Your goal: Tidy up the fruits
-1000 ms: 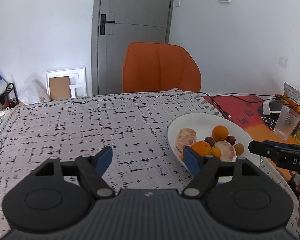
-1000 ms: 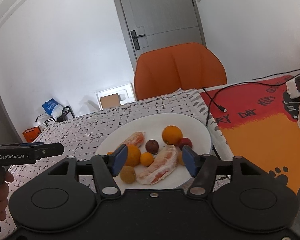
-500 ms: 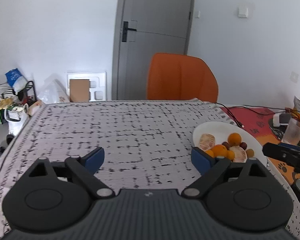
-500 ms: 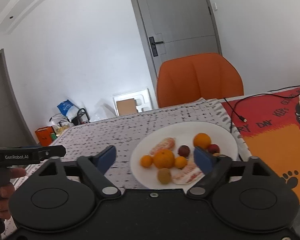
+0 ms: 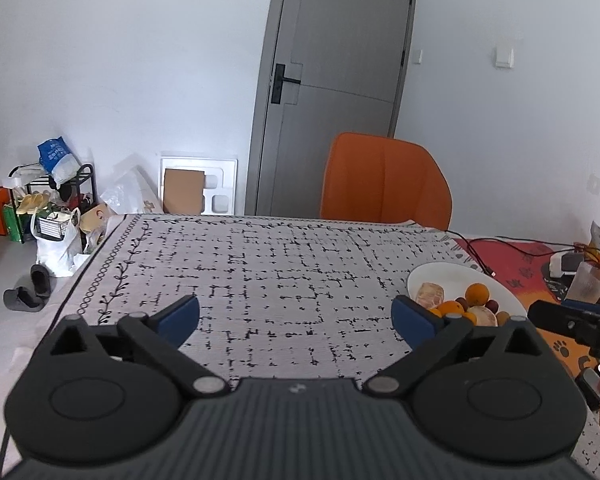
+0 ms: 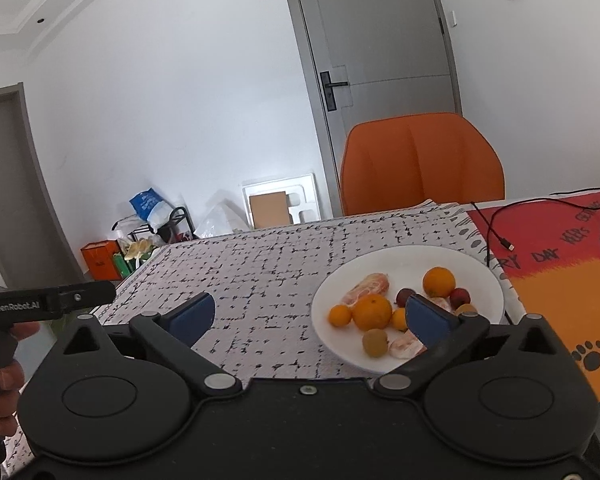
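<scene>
- Your right gripper point(image 6: 305, 314) is spread wide and empty — the plate point(image 6: 379, 268) of fruit lies ahead, off its right finger.
- Your left gripper point(image 5: 296, 316), equally agape, sits farther left — plate well right.

Each gripper is matte black plastic with two round discs, silver pivot screws and blue fingertip pads point(image 5: 179, 317). The left gripper point(image 5: 296, 316) has a ribbed grey body. The right gripper point(image 6: 309, 314) is smooth black (one centre screw).

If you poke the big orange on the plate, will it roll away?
Probably a little: the big orange looks round, so it could roll. Smaller fruits crowd it, and the white plate seems dished, likely stopping it.
</scene>
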A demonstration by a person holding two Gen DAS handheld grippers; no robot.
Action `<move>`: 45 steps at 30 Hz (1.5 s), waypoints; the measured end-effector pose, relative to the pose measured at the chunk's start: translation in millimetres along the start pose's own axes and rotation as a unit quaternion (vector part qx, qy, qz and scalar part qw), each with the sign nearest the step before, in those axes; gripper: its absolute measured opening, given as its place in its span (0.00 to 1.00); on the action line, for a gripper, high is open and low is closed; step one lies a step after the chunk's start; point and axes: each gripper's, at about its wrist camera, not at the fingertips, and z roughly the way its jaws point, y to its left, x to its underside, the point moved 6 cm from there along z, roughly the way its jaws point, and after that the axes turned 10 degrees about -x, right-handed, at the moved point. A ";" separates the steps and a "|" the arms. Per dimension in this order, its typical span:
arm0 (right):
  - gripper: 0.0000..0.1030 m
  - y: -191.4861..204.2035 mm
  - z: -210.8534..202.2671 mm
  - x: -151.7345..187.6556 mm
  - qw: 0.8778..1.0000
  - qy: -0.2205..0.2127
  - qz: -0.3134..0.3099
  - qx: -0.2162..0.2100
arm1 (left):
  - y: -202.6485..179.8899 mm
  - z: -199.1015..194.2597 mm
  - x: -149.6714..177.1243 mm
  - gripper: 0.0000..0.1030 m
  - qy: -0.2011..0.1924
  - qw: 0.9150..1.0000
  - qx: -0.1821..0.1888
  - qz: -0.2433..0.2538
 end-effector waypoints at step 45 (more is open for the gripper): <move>1.00 39.1 -41.5 52.1 0.998 0.048 -0.019 0.027 | 56.0 -56.1 51.5 1.00 0.011 0.998 -0.044 0.041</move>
